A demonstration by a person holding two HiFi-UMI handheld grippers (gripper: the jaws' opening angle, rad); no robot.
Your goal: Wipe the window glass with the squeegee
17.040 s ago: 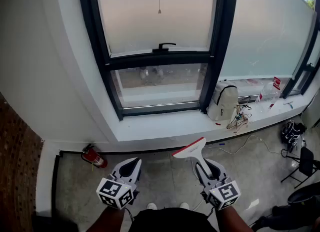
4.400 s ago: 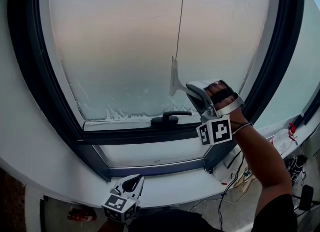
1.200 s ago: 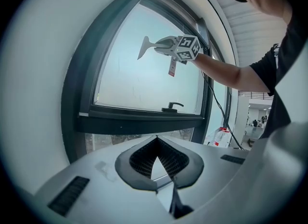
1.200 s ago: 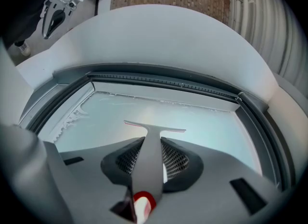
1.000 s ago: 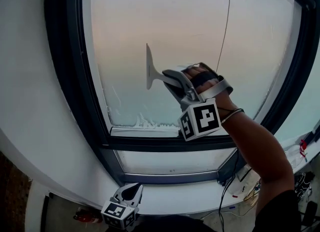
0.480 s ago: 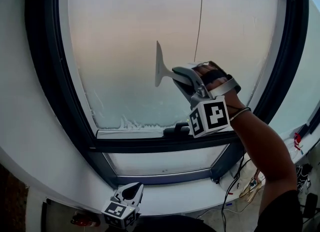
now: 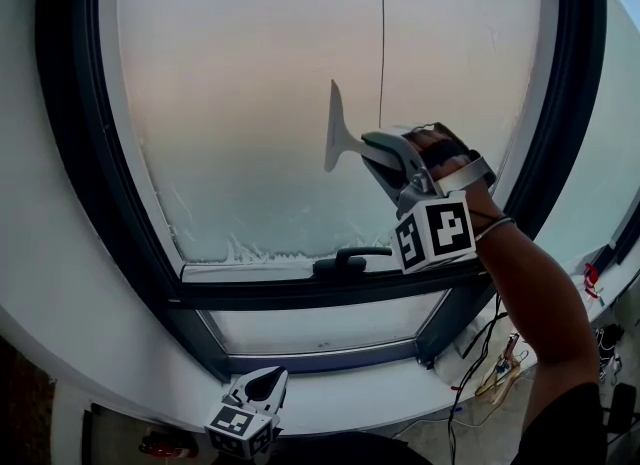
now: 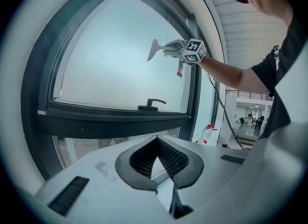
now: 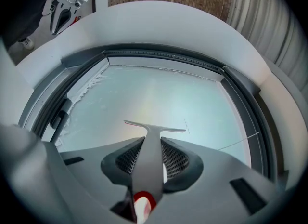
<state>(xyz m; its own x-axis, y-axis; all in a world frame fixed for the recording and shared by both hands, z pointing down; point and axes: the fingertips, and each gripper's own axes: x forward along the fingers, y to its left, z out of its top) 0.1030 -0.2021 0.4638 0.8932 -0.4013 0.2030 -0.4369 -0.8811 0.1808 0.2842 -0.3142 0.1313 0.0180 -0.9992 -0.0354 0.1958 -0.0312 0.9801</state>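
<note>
At the bottom of the head view, left of centre, the left gripper (image 7: 262, 384) hangs low with its jaws drawn together on nothing. Higher, right of centre, the right gripper (image 7: 388, 153) is clamped on the handle of the squeegee (image 7: 336, 131). The handle runs out between the jaws, so the blade stands upright just left of them and appears to meet the frosted window glass (image 7: 230, 103). A thin pull cord (image 7: 381, 43) hangs just right of the blade. The black window handle (image 7: 345, 259) sits below on the dark frame (image 7: 80, 173).
</note>
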